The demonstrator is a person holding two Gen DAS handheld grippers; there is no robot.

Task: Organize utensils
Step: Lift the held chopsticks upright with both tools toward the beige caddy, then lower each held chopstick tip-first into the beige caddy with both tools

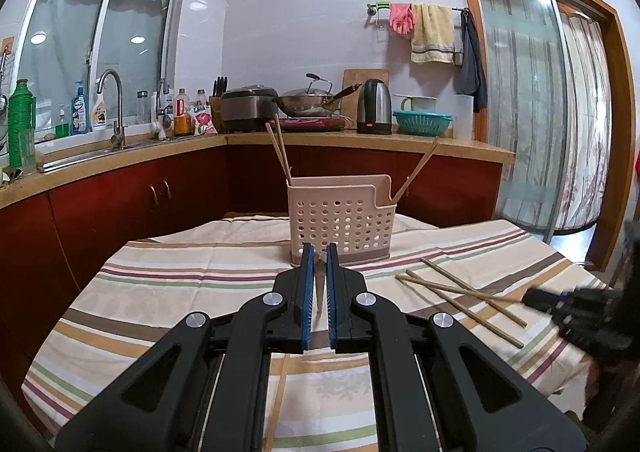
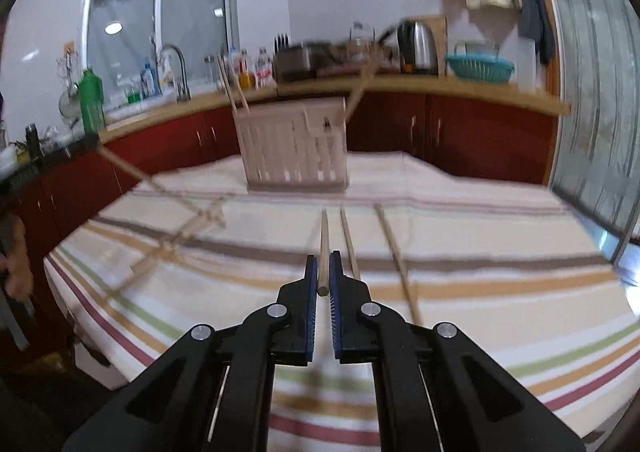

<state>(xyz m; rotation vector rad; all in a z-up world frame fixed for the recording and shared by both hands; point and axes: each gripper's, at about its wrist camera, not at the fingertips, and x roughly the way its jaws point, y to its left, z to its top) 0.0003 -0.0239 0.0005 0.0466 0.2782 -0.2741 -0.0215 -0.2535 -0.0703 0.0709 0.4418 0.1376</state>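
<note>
- Right now the chopstick point(image 2: 324, 248) sits between the pads of the right gripper point(image 2: 323, 272), butt end toward the camera and tip pointing at the utensil caddy point(image 2: 294, 148); the jaws look closed onto it, and it seems lifted just off the striped tablecloth point(image 2: 500, 284).
- Just beside it, two more loose chopsticks point(image 2: 394, 252) lie on the cloth to the right; the left wrist view shows a loose bundle point(image 1: 460, 292) on that side of the table.
- Farther off, the pink perforated caddy point(image 1: 341, 220) stands upright mid-table, with chopsticks already leaning out of both ends.
- The left gripper point(image 1: 320, 284) hovers in front of the caddy, nearly closed on something thin and grey; I cannot tell what it is.
- To do this step well, I judge the stick should be carried with a firm grip, swung upright, and lowered tip-first into the caddy's open top, clear of the leaning sticks.
- Motion blur in the right view suggests speed; slowing near the rim would keep the light caddy from tipping.
</note>
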